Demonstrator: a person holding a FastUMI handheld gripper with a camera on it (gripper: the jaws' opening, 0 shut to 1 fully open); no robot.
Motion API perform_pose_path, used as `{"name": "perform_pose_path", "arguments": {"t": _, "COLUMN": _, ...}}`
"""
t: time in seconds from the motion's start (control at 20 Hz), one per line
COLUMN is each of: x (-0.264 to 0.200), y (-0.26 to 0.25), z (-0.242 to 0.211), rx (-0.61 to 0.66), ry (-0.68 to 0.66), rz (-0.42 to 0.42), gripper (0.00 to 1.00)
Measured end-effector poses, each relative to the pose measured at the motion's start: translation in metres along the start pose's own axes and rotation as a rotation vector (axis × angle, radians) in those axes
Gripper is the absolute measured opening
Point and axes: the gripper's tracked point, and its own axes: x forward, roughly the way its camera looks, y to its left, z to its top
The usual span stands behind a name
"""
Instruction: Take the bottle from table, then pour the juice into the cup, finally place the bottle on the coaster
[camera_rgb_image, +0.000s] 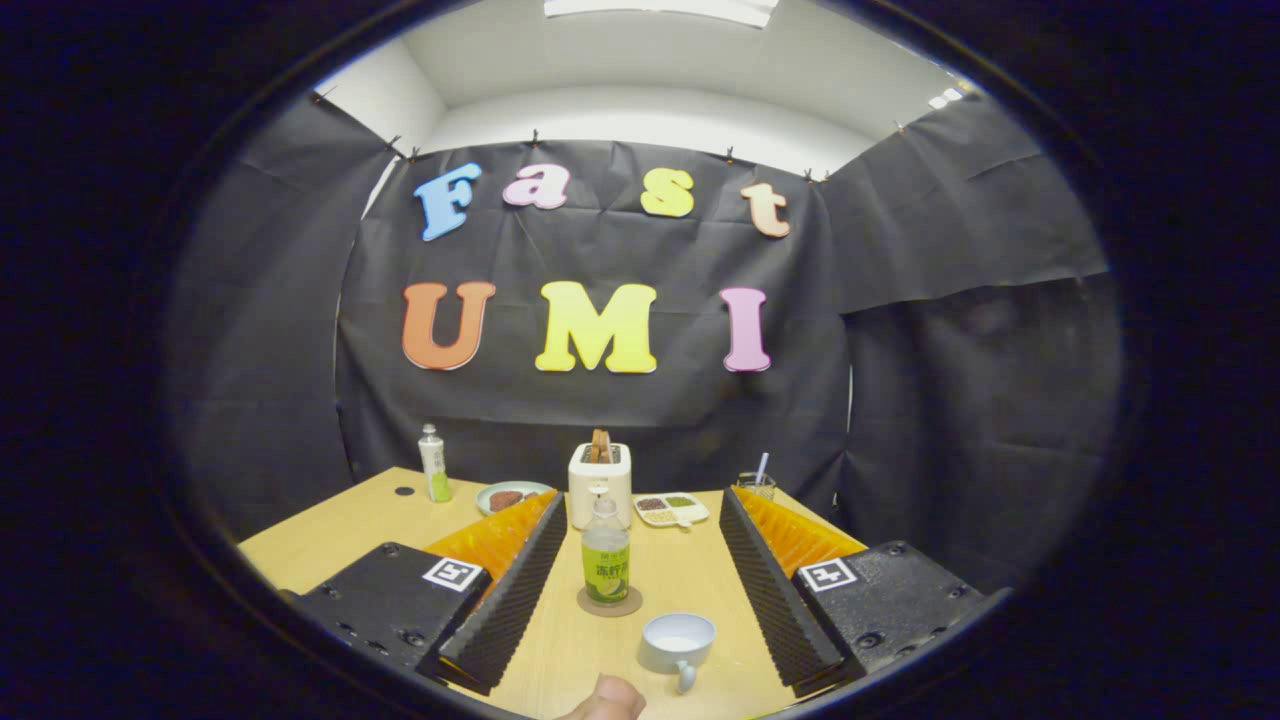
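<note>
A clear bottle (606, 556) with a green label and pale juice stands upright on a round brown coaster (609, 602), between my fingers and a little left of their midline. A white cup (678, 642) with a handle stands on the table nearer to me, just right of the coaster, with pale liquid inside. My gripper (643, 520) is open. Its fingers (512, 590) stand wide on either side of the bottle and touch neither it nor the cup.
Beyond the bottle stand a white toaster (600, 480) with bread, a green plate (510, 496) with food, a divided dish (671, 509), a second bottle (433, 465) at the far left and a glass (758, 484) holding a straw. A fingertip (607, 700) shows nearest to me.
</note>
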Motion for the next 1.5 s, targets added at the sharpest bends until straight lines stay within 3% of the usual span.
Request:
{"name": "perform_pose_path", "arguments": {"t": 0.25, "x": -0.031, "y": -0.001, "z": -0.003, "rx": 0.029, "ry": 0.005, "rz": 0.01, "gripper": 1.0}}
{"name": "perform_pose_path", "arguments": {"t": 0.75, "x": -0.081, "y": 0.034, "z": 0.018, "rx": -0.165, "ry": -0.089, "rz": 0.033, "gripper": 1.0}}
{"name": "perform_pose_path", "arguments": {"t": 1.5, "x": -0.119, "y": 0.048, "z": -0.01, "rx": -0.093, "ry": -0.073, "rz": 0.029, "gripper": 1.0}}
